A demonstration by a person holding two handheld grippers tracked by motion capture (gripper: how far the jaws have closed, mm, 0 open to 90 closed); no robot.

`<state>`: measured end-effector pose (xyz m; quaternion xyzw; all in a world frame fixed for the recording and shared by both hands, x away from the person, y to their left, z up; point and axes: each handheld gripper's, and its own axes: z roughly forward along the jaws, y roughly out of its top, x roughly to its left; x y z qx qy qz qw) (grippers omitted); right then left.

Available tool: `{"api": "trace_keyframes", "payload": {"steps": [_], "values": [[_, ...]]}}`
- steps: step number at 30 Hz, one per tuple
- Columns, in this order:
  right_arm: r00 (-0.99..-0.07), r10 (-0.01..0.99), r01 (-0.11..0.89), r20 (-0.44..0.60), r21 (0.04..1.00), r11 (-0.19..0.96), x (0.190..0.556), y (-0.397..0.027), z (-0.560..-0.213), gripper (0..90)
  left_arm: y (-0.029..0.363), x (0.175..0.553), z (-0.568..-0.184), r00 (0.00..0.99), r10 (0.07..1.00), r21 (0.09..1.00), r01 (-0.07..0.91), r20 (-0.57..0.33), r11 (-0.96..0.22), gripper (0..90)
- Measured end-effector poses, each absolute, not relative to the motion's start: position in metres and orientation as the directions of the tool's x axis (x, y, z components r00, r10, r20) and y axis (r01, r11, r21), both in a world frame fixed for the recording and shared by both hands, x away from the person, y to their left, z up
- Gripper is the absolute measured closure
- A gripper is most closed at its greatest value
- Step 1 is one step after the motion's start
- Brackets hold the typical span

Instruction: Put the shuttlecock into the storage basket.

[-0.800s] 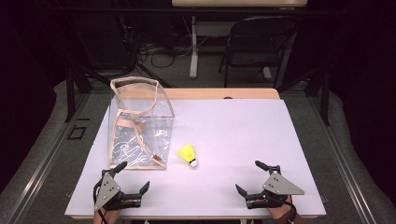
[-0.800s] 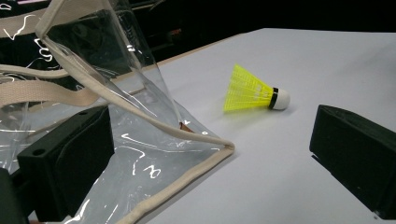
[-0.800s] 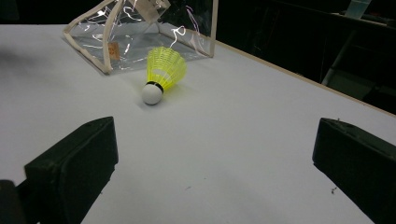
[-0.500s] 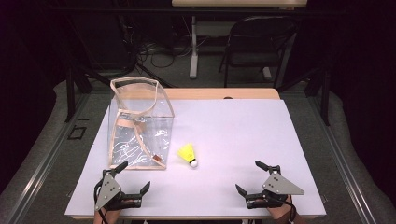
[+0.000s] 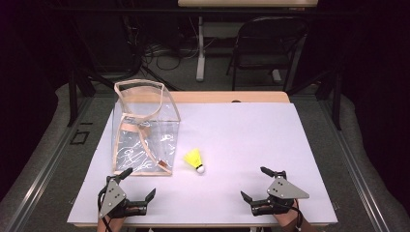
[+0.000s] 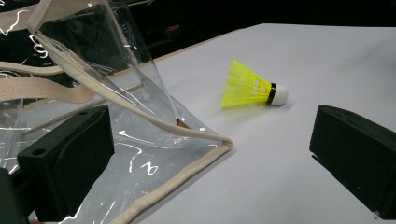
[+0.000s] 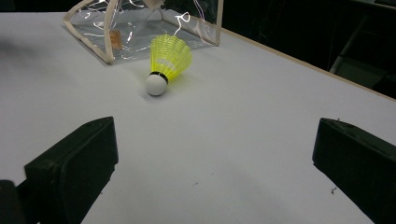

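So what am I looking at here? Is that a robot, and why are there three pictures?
No robot: a person at the near edge of a white table holds a two-jaw tool in each hand, the left gripper and the right gripper. The high view looks down from above. The other two come from cameras riding on each gripper; the black blocks at their bottom edges are that gripper's own jaws. On the table stand a clear plastic tote bag with beige trim and, beside it, a yellow shuttlecock lying on its side with its white cork tip toward the person. Both grippers are open and hold nothing.
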<state>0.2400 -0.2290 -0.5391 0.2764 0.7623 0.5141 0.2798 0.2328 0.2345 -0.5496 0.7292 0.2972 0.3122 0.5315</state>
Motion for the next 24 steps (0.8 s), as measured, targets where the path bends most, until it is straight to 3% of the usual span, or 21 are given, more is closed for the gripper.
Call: {"api": "trace_keyframes", "payload": {"steps": [24], "values": [[-0.711,0.700,0.266,-0.072,0.894,0.362,0.262,-0.197,-0.541,0.0,0.232,0.234,-0.551,0.629,0.765,0.958,0.112,0.137,-0.263,0.0]]}}
